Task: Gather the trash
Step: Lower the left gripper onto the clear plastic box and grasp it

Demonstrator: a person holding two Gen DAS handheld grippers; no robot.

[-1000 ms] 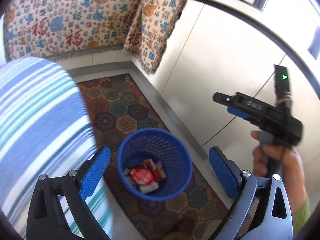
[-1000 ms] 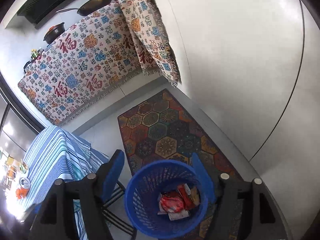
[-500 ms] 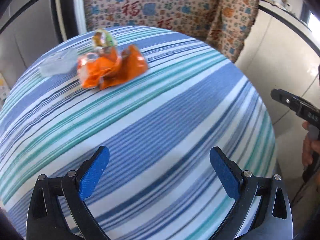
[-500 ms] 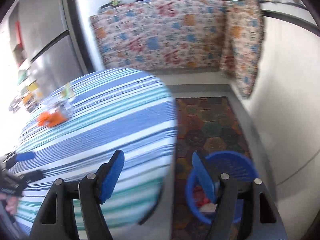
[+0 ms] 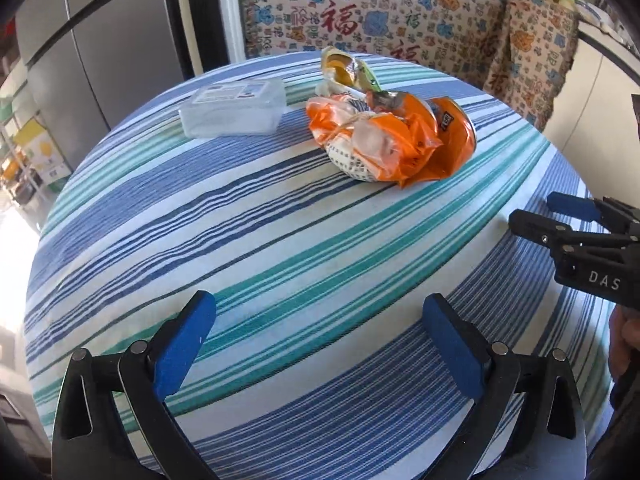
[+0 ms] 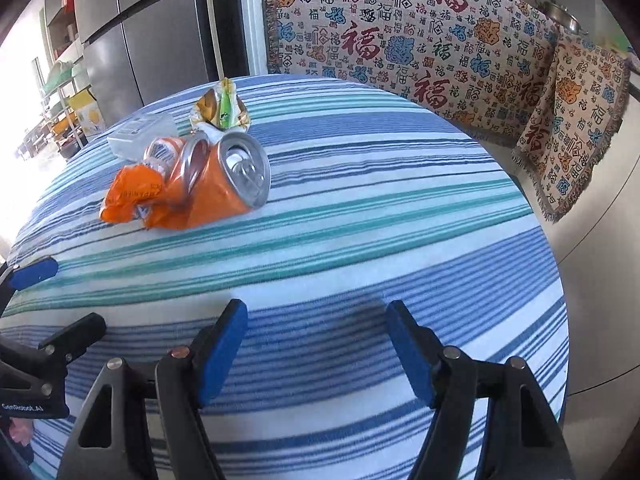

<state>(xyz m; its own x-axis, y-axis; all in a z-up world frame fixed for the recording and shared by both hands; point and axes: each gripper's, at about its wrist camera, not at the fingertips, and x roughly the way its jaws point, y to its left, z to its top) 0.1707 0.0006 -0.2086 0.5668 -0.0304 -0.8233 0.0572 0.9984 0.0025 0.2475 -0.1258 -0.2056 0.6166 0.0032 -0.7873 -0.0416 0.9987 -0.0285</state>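
Note:
A crushed orange can lies on the round striped table beside a crumpled orange wrapper, also in the right wrist view. A yellow-green snack packet lies just behind them. My left gripper is open and empty over the near table edge, well short of the trash. My right gripper is open and empty, to the right of the left one. The bin is out of view.
A clear plastic box lies on the table left of the trash. A patterned cloth covers the counter behind. A steel fridge stands at the far left. White cabinets are on the right.
Both grippers swung up from over the blue bin on the floor to face the table top. The trash pile is now closer and nearer the centre of both views.

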